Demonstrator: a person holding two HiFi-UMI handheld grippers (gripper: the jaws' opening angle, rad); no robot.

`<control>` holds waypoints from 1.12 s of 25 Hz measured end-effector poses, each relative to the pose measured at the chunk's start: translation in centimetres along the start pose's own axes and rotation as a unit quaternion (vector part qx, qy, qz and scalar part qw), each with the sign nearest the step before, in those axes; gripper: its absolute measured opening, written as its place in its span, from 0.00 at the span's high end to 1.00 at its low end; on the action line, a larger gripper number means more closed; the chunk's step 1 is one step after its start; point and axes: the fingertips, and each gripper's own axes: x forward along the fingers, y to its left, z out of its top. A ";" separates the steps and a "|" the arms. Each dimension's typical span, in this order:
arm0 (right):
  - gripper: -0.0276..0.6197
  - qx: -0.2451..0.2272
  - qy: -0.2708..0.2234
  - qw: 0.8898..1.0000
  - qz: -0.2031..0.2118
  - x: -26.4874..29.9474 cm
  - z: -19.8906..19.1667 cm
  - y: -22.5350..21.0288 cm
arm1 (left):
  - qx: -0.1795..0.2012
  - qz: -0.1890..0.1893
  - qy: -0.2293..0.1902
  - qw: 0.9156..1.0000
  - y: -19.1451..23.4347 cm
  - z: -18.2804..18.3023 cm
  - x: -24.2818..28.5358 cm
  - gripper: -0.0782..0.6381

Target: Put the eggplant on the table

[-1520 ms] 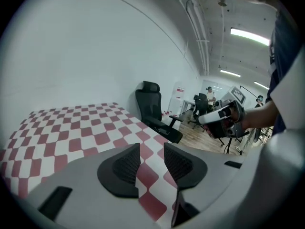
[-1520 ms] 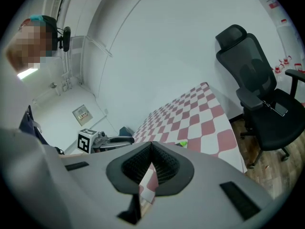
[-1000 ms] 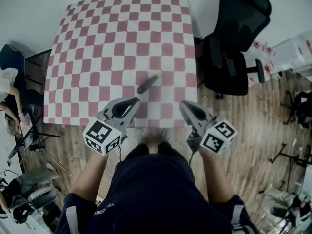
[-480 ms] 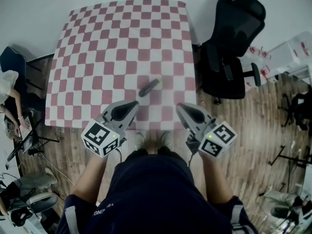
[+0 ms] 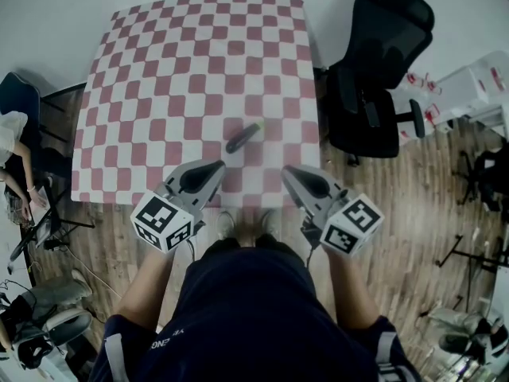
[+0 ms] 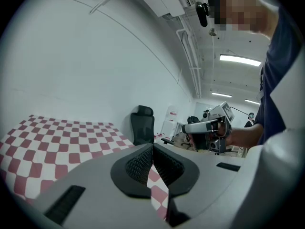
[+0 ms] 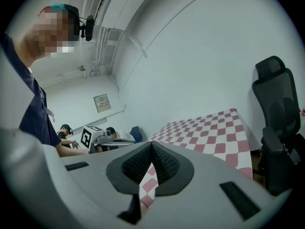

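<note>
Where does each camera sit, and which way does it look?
Head view: on the person's head, looking down at table, eggplant, left gripper, right gripper, lap.
Left gripper view: on left gripper, along shut fingers toward chair; arm right.
Right gripper view: on right gripper, along shut fingers over table; torso left.
All three share table and chair.

White letters ending in "ENG" stand on the person's dark garment (image 5: 163, 344), near left. Red print on the white boxes (image 5: 469, 86) at the right and the wall sign (image 7: 102, 102) are too small to read.
</note>
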 end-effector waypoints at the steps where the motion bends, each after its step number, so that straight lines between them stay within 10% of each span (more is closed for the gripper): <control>1: 0.93 0.000 0.001 1.000 -0.001 0.0 0.0 0.0 | -0.001 -0.001 0.001 1.000 0.0 -0.1 0.1 0.85; 28: 0.93 0.001 0.015 1.000 0.005 0.5 -0.6 -1.0 | -0.007 -0.005 0.006 1.000 -0.3 -0.3 1.8 0.85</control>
